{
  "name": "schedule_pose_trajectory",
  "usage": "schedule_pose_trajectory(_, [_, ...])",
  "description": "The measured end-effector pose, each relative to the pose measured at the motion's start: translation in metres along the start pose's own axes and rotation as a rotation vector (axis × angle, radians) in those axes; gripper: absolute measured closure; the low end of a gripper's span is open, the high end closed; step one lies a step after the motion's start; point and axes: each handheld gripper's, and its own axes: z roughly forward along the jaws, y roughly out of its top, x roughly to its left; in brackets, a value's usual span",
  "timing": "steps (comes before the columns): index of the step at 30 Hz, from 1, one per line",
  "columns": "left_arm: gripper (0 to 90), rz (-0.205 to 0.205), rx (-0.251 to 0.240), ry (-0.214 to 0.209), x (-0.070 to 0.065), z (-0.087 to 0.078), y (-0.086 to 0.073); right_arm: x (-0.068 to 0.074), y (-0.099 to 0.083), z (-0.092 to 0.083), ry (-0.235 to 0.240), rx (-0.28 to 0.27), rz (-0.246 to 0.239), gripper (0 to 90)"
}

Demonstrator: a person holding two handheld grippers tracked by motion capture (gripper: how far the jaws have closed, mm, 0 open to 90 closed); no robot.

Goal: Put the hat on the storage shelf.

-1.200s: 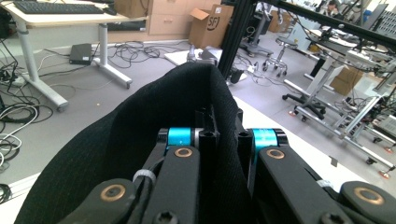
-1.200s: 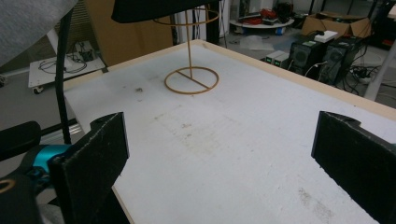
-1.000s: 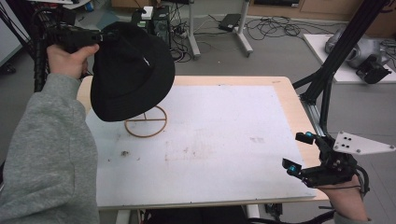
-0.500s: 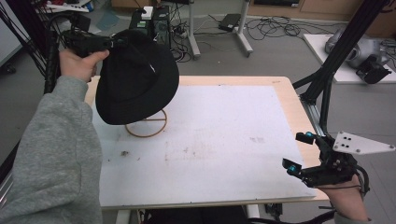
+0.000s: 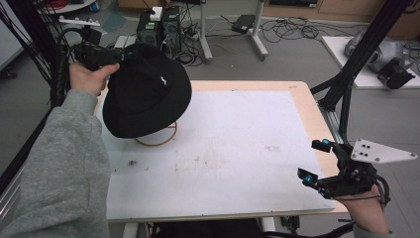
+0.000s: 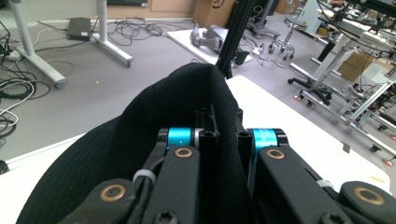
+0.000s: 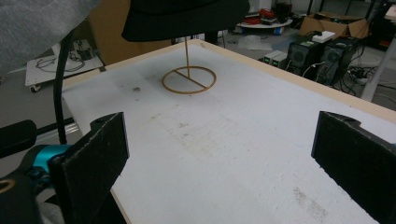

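While the right gripper (image 5: 317, 161) waits at the near right corner of the table (image 5: 302, 106), its jaws spread wide with nothing between them, the work of this moment belongs to the other hand. From the right gripper view the white tabletop runs away toward a wooden stand (image 7: 188, 79): a flat ring base with a cross bar, and a thin upright post rising from its middle into the underside of the black hat (image 7: 184, 16) that hangs over it.

Farther back and to the left in the high view, a grey sleeve (image 5: 64, 168) leads up to the left gripper (image 5: 121, 55), which is clenched on the back edge of the hat's brim. The left gripper view bears this out: both black jaws pinch a fold of black cloth, and the crown swells up just beyond them. The hat sits tilted, its brim dipping toward the person, covering the post and most of the ring, of which only the near arc peeps out below.

The step in hand looks to be setting the hat onto the stand. Whether the crown already rests on the post's top cannot be told, since the hat hides it. The next move seems to call for levelling the hat so that the post meets the middle of the crown, lowering it until the stand bears its weight, and only then letting the jaws part. A release made too soon, or off centre, could let the hat slide off or tip the light stand over.
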Motion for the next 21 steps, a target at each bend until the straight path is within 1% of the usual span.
schedule_pose_trajectory(6, [84.7, -0.015, -0.005, -0.01, 0.0004, 0.0003, -0.0058, -0.0011, 0.0014, 0.0042, 0.01, 0.001, -0.003, 3.1])
schedule_pose_trajectory(9, [84.2, -0.015, -0.007, -0.006, -0.0002, 0.0006, -0.0061, -0.0006, 0.0019, 0.0061, 0.014, 0.004, 0.0, 3.1])
schedule_pose_trajectory(10, [83.8, -0.014, -0.006, -0.005, -0.0003, 0.0006, -0.0061, -0.0007, 0.0022, 0.0068, 0.014, 0.001, -0.006, 3.1])
schedule_pose_trajectory(12, [81.9, -0.013, -0.009, -0.007, -0.0006, 0.0, -0.006, 0.0001, 0.0027, 0.0071, 0.016, 0.004, -0.006, 3.1])
schedule_pose_trajectory(13, [80.0, -0.016, -0.01, -0.01, -0.0006, -0.0006, -0.006, 0.0002, 0.0029, 0.0072, 0.017, 0.004, -0.006, 3.1])
schedule_pose_trajectory(15, [72.9, -0.029, -0.013, -0.007, 0.0001, -0.0016, -0.0057, 0.0001, 0.0031, 0.0077, 0.019, 0.001, -0.008, 3.1])
schedule_pose_trajectory(17, [67.2, -0.022, -0.026, 0.018, -0.0008, -0.0034, -0.0056, 0.0004, 0.0031, 0.0078, 0.022, 0.004, -0.007, 3.1])
schedule_pose_trajectory(18, [65.0, -0.015, -0.032, 0.02, -0.0012, -0.0055, -0.0051, 0.0, 0.0031, 0.0082, 0.021, 0.001, -0.014, 3.1])
schedule_pose_trajectory(19, [62.0, -0.021, -0.045, 0.016, -0.0018, -0.0064, -0.0049, 0.0008, 0.0031, 0.0086, 0.028, 0.001, -0.009, 3.1])
schedule_pose_trajectory(21, [57.2, -0.019, -0.06, 0.0, -0.002, -0.0089, -0.0043, 0.0015, 0.0031, 0.0095, 0.03, 0.003, -0.014, 3.1])
